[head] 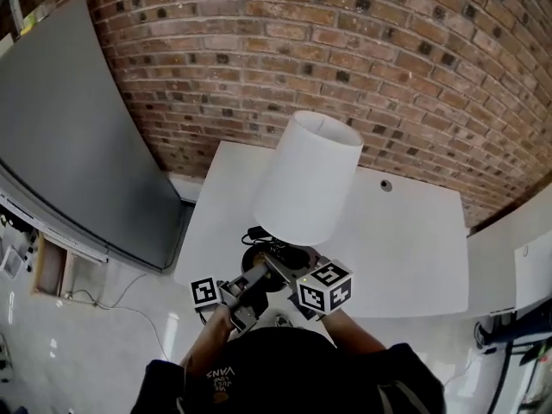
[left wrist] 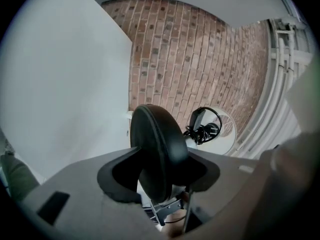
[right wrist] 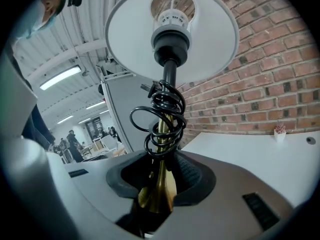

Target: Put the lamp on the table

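Note:
The lamp has a white shade (head: pixel 306 175), a brass stem (right wrist: pixel 159 181) wrapped with coiled black cord (right wrist: pixel 162 119), and a round black base (left wrist: pixel 157 149). I hold it tilted over the near left edge of the white table (head: pixel 414 248). My left gripper (head: pixel 257 276) is shut on the base's rim, which stands edge-on between its jaws. My right gripper (head: pixel 283 267) is shut on the flared lower stem. In the right gripper view the shade (right wrist: pixel 172 34) opens toward me and shows the socket. The left gripper view shows the shade's underside (left wrist: pixel 225 134) beyond the base.
A red brick wall (head: pixel 345 50) runs behind the table. A grey partition panel (head: pixel 78 136) stands at the left, with cables on the floor below it. A small round hole (head: pixel 385 185) sits in the tabletop. People and desks show far off in the right gripper view.

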`<state>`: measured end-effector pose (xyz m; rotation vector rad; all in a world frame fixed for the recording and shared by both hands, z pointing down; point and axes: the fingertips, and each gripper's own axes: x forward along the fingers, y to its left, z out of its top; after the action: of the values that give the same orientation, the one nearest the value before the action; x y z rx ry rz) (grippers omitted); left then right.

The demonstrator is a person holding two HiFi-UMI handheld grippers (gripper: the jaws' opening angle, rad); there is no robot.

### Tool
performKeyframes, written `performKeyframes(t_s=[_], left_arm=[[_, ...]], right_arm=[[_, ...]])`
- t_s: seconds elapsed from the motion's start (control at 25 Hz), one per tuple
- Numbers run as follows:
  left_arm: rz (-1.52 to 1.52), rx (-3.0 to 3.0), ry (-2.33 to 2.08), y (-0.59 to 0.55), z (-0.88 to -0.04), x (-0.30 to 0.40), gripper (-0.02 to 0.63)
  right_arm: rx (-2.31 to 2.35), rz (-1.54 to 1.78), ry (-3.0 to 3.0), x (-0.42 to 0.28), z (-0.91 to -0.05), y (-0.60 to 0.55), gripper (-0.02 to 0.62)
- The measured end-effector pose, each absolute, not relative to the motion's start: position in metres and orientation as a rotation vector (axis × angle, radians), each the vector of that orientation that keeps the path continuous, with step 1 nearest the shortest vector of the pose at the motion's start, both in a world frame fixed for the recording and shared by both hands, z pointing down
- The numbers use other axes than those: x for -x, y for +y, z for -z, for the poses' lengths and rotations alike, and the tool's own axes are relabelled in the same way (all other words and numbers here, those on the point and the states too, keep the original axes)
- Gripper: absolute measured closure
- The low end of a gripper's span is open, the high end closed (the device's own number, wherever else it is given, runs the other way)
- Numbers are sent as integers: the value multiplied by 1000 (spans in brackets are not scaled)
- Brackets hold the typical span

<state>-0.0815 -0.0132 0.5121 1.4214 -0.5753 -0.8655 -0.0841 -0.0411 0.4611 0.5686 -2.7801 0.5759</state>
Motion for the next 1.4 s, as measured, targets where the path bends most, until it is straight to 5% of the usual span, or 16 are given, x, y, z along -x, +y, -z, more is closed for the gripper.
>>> performKeyframes(t_s=[0.72,1.4], left_arm=[[641,-1461,-269,-66,-508,121,399],[795,-1477,-352,-186,-524,108,388]], right_arm=[[-1058,-552,-2668,117,-454,-93,473],[-914,-559,-2685,108,-473,-214,483]])
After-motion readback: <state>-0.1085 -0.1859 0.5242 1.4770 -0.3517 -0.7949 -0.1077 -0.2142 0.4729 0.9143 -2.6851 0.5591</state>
